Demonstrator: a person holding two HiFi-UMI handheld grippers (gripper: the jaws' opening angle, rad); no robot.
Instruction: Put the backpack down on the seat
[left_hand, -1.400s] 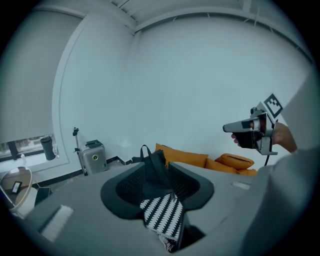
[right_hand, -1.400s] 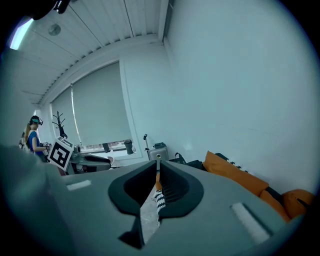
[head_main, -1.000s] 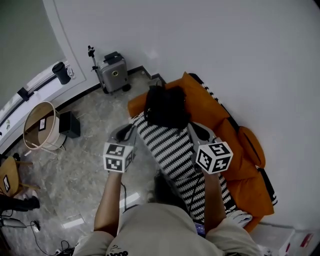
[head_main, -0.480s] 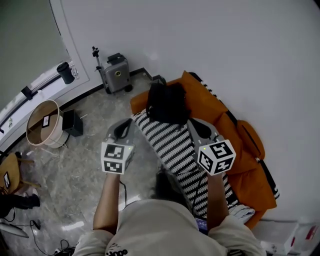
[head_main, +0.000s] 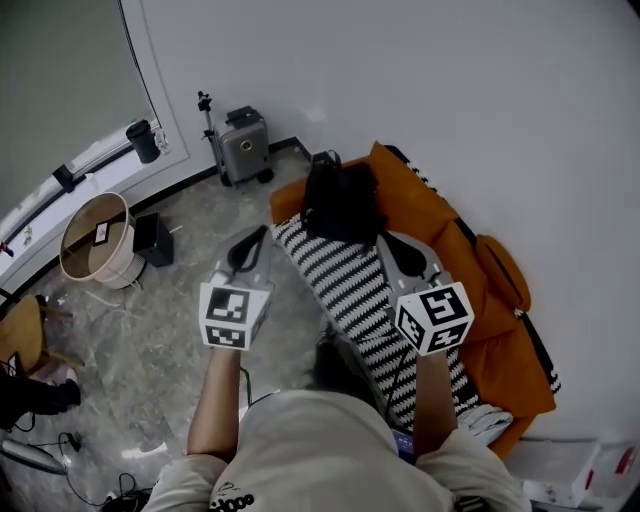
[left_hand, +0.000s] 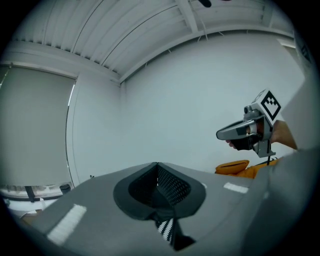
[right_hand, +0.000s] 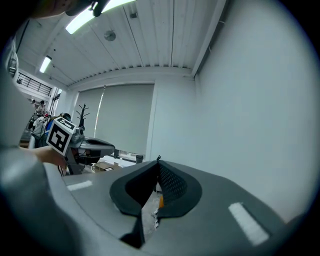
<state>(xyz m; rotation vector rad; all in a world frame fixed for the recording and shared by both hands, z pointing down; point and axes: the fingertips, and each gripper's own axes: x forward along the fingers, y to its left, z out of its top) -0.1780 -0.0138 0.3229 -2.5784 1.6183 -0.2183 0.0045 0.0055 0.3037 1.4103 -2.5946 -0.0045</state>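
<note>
The black backpack (head_main: 340, 200) rests on the far end of the orange sofa seat (head_main: 290, 205), against the backrest. Neither gripper touches it. In the head view my left gripper (head_main: 260, 233) hangs over the floor to the left of the sofa, jaws shut and empty. My right gripper (head_main: 386, 240) hovers over the striped blanket (head_main: 355, 290), short of the backpack, also shut with nothing in it. In the left gripper view the shut jaws (left_hand: 157, 166) point at the bare wall, with the right gripper (left_hand: 245, 132) at the right. The right gripper view shows shut jaws (right_hand: 158, 161).
A grey suitcase (head_main: 245, 143) stands by the wall beyond the sofa. A round wicker basket (head_main: 92, 240), a black box (head_main: 152, 238) and a wooden stool (head_main: 15, 340) sit on the marble floor at the left. An orange cushion (head_main: 503, 275) lies on the sofa's right part.
Both grippers have drawn back from the backpack toward the person and risen. The backpack stays put on the seat.
</note>
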